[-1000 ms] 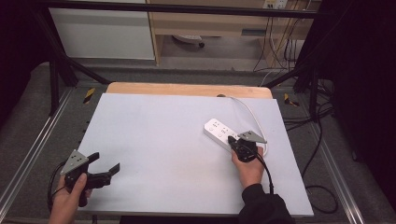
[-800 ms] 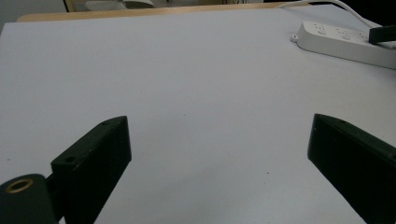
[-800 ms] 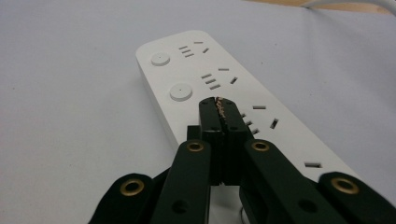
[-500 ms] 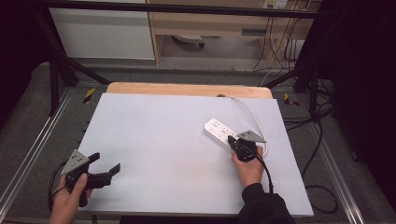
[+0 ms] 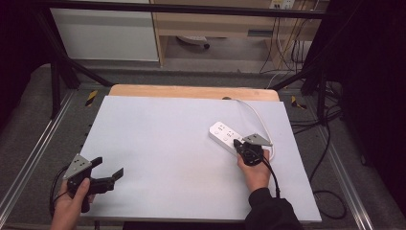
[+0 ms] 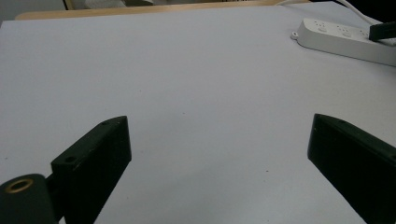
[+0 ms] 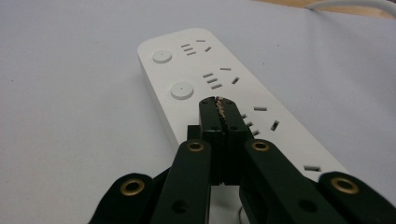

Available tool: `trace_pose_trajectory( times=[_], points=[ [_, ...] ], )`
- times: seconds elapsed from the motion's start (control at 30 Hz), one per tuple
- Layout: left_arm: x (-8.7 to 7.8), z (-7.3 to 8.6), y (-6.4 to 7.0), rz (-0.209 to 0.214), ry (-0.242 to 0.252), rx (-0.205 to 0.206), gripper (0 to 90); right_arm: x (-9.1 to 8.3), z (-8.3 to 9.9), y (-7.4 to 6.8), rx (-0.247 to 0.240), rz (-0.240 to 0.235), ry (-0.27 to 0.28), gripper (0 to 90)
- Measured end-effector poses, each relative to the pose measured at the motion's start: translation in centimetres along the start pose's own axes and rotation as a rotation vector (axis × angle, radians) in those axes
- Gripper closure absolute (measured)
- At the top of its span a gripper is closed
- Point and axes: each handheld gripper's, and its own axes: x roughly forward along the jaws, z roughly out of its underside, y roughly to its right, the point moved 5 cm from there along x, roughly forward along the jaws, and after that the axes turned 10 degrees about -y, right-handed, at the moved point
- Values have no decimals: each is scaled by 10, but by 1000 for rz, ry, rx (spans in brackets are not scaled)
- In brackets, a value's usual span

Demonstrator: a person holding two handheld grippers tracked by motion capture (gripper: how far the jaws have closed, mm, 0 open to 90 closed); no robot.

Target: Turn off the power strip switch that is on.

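— What are your claws doing?

— My right claw (image 5: 236, 143) is resting over the near end of the white power strip (image 5: 225, 134), its jaws pressed together with nothing pinched between them. In the right gripper view the closed tips are sitting just above the strip's top face, beside the second round button (image 7: 181, 90); I cannot tell whether they are touching it. My left claw (image 5: 107, 168) is hovering at the near left corner of the table (image 5: 158, 143), jaws spread wide and holding nothing.

— Where is the strip lying?

— It is lying flat on the right half of the table, angled, with its white cable (image 5: 256, 117) running off toward the far edge. From the left gripper view it is sitting well apart from that claw, at the far right (image 6: 345, 39).

— Any writing on it?

— None that I am making out; I am seeing socket slots and two round buttons.

— And the surroundings?

— The table is carrying a pale grey sheet, with a wooden edge (image 5: 191, 91) showing at the far side. Beyond it, grey floor, a white cabinet (image 5: 105, 31) and hanging wires (image 5: 287, 43) are showing.
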Motion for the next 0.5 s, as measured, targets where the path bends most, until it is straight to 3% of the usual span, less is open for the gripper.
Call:
trace_pose_trajectory(
  times=[0.5],
  points=[
    [0, 0, 0, -1, -1, -1, 61, 0, 0, -1, -25, 7, -6, 900]
  ],
)
